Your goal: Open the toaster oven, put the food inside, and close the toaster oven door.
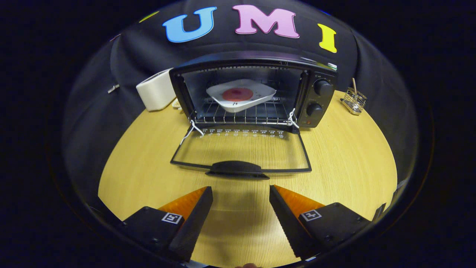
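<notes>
A black toaster oven (pixel 319 98) stands at the back of the round wooden table (pixel 353 167). Its glass door (pixel 241 152) lies folded down flat toward me, the black handle (pixel 237 168) at its near edge. Inside, on the wire rack (pixel 241 113), rests a white square plate (pixel 241 95) holding a round reddish piece of food (pixel 237 94). My gripper (pixel 241 191) hovers above the table just short of the door handle. It is open, and nothing lies between the fingers.
A white toaster-like appliance (pixel 156 91) sits left of the oven against the black cloth wall. A small wire holder (pixel 354 101) stands to the oven's right. White cords (pixel 191 128) hang at both door hinges. Two knobs (pixel 322 88) face me on the oven's right panel.
</notes>
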Demonstrator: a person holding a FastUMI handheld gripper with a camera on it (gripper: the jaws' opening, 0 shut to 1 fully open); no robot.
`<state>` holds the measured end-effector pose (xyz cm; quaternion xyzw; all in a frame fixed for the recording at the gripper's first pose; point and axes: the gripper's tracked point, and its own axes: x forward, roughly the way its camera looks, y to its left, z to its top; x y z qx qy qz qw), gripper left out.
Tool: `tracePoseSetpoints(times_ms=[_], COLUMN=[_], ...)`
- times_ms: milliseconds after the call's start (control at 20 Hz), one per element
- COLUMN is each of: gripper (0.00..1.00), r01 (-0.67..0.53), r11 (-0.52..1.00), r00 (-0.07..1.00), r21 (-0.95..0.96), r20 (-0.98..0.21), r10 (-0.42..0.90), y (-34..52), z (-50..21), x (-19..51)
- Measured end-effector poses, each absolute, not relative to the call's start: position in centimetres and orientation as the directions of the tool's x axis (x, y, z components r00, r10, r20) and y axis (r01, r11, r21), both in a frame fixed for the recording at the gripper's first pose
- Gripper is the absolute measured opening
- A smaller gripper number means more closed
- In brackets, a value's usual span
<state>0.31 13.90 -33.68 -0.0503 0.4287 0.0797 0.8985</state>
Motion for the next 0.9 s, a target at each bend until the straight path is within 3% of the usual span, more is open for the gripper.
tracePoseSetpoints(times_ms=[350,900], gripper=[0.99,1.00], r01=[-0.167,-0.078], r11=[0.979,0.994], r00=[0.592,0.595], r21=[-0.120,-0.076], r20=[-0.806,-0.803], r10=[0.002,-0.015], y=[13.3,13.2], z=[-37.2,-38.6], x=[0.9,4.3])
